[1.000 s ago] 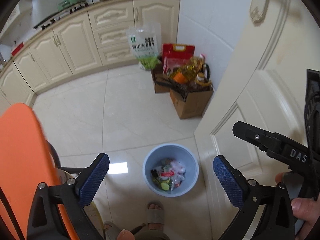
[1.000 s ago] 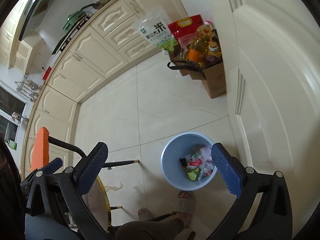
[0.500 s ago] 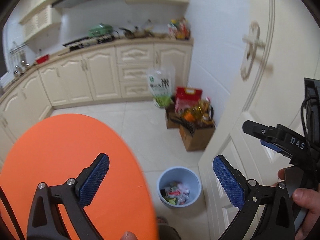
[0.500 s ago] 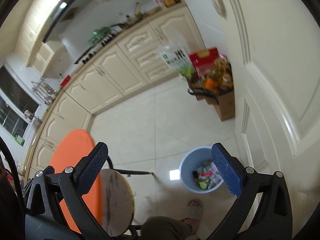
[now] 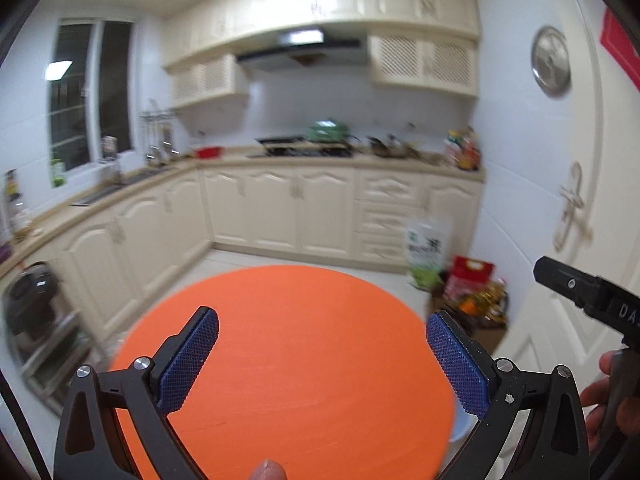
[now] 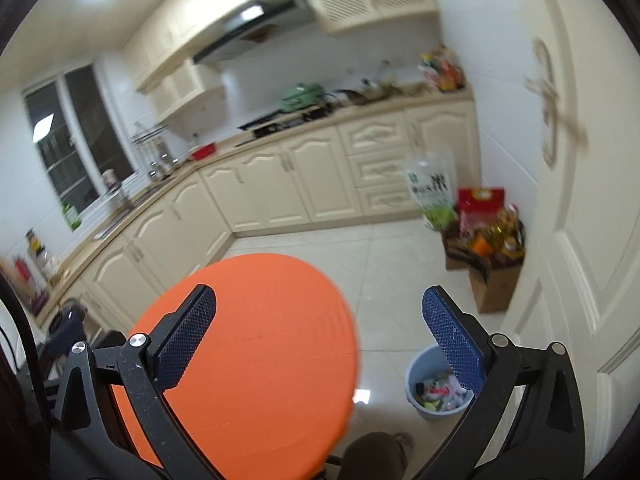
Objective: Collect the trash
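Blue bin (image 6: 418,376) holds mixed wrappers (image 6: 438,392); cardboard box (image 6: 494,286) holds bottles.

The orange table (image 5: 304,360) hides most of the blue bin (image 5: 460,426).

Left gripper (image 5: 322,354) and right gripper (image 6: 318,332) both gape wide, holding nothing.
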